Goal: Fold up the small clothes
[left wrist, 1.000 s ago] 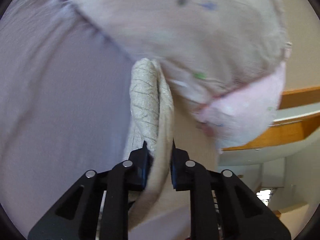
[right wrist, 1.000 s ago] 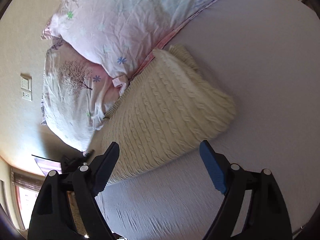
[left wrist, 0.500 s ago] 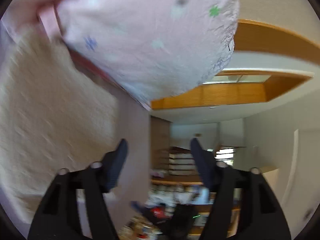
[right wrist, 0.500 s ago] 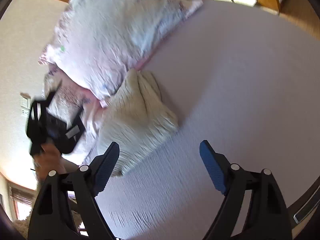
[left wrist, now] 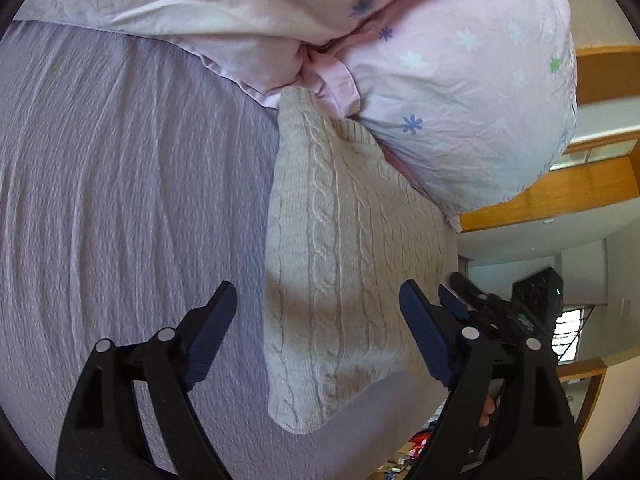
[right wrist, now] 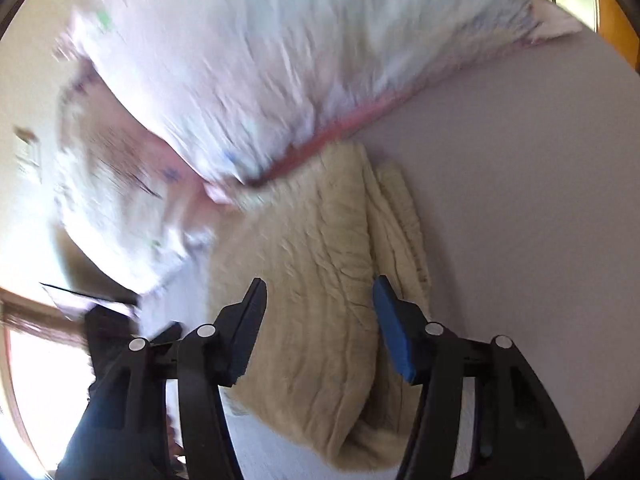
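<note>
Sweater point(left wrist: 344, 248) cream cable-knit | folded | far end under pillow point(left wrist: 460, 92)

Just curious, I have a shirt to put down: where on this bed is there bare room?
The sheet left of the sweater is bare, up to the pillows. It is crowded where the sweater's far end touches the pillows.

The left hand-held gripper point(left wrist: 316, 320) is holding its two fingers spread wide apart, with nothing clamped between the blue pads point(left wrist: 426, 338). The right hand-held gripper point(right wrist: 320, 312) is also standing open, its fingers parted more narrowly, though motion blur is softening that view.
</note>
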